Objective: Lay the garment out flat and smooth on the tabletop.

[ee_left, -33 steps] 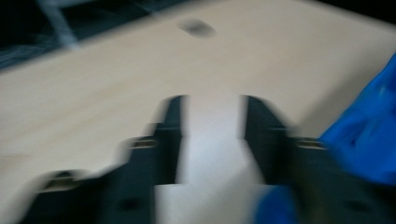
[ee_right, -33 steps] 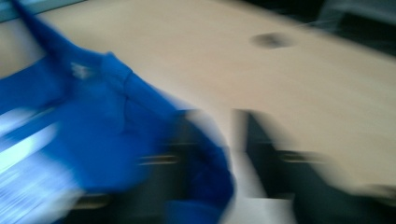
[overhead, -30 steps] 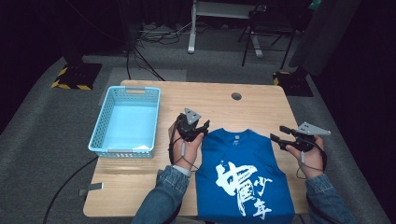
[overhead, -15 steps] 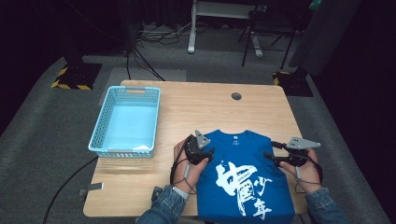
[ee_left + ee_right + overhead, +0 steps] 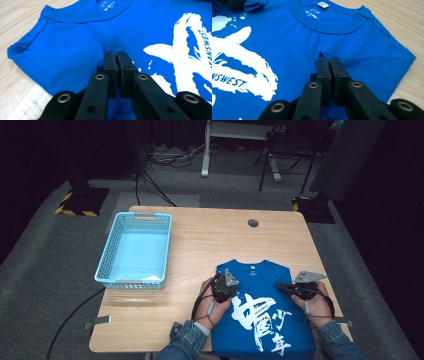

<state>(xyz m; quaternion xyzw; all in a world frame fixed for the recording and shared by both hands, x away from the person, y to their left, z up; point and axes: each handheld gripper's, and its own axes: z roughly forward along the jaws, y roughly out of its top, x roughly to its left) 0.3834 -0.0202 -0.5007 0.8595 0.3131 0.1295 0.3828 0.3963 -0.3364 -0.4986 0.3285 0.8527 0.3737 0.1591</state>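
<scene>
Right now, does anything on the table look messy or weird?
Only two small things. The blue T-shirt has a little fold of cloth pinched up by each hand-held gripper, left and right, and its bottom hem hangs past the table's near edge. The light blue basket sits straight; nothing looks spilled or torn.

My left gripper [image 5: 116, 53] jaws just closed, pinching a small fold of the blue T-shirt [image 5: 75, 50] at frame centre. Collar upper middle, white print right, wooden table [image 5: 17, 22] left.
</scene>
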